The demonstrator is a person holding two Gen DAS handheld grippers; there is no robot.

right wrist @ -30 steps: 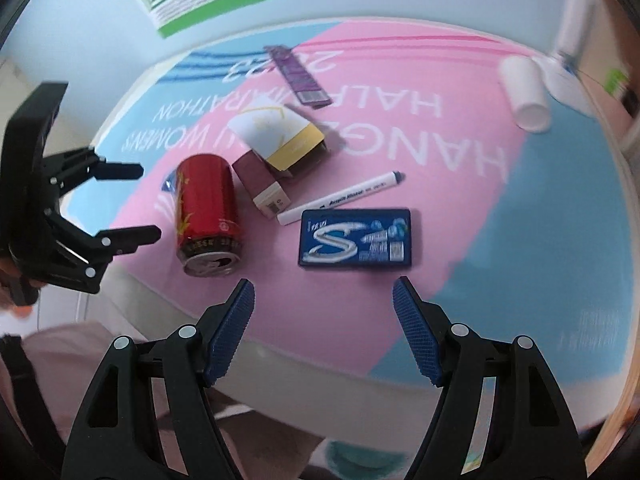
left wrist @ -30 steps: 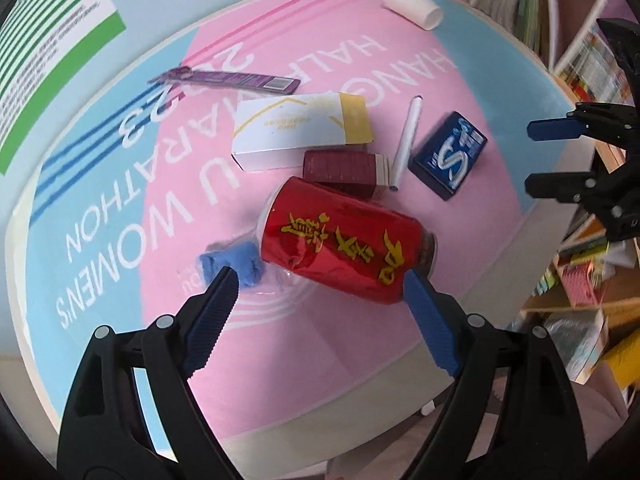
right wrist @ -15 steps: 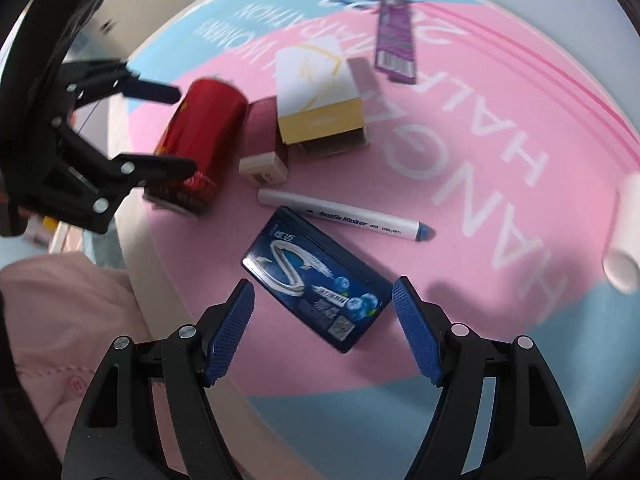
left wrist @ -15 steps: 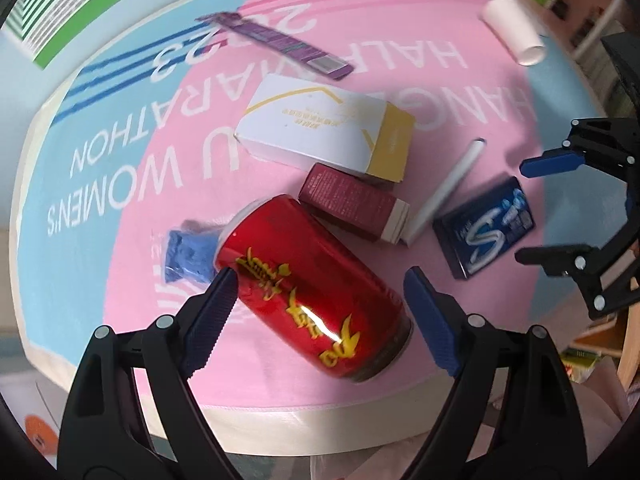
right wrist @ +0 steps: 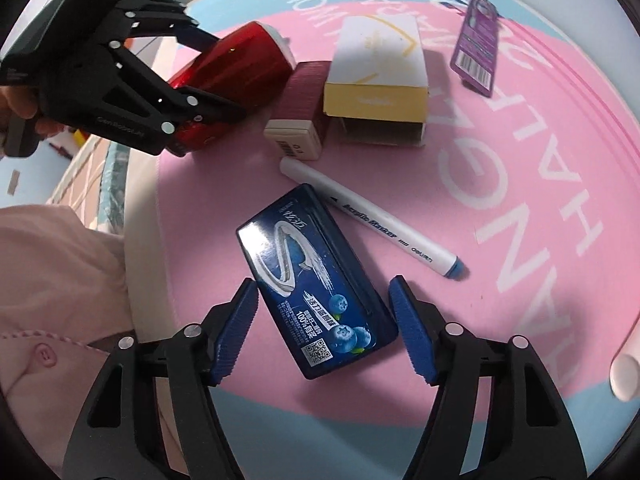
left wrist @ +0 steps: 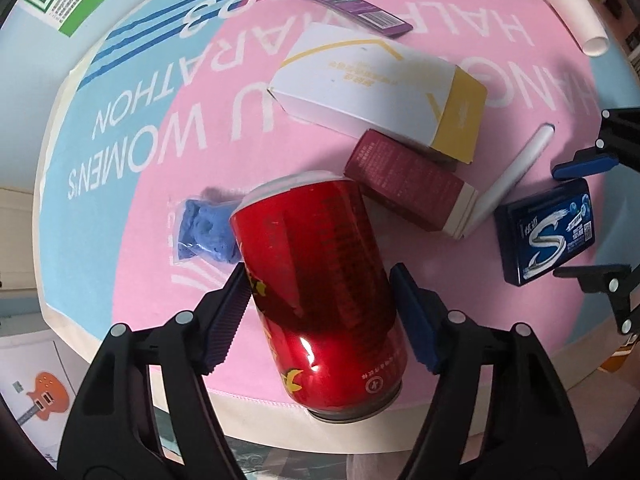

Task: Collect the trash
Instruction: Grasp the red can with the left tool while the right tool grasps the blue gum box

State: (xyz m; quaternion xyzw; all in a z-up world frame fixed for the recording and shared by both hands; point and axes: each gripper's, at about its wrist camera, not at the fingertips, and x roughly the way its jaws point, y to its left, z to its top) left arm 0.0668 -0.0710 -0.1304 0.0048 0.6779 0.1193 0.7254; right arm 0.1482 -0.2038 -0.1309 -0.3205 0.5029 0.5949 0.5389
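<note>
Left tool (left wrist: 320, 312) points steeply down, its two blue-padded fingers (left wrist: 228, 316) straddling the red can (left wrist: 320, 296) that lies on its side, one pad on each flank. The jaws are closing; the left pad is right at the can's wall, the right pad just shy of it. Seen from the right wrist, a hand (right wrist: 24, 108) grips that tool's black body from behind the can. Right tool (right wrist: 322, 330) also points down, well to the side of the can, jaws closing around a dark blue gum pack (right wrist: 312, 280), pads not yet pressing.
</note>
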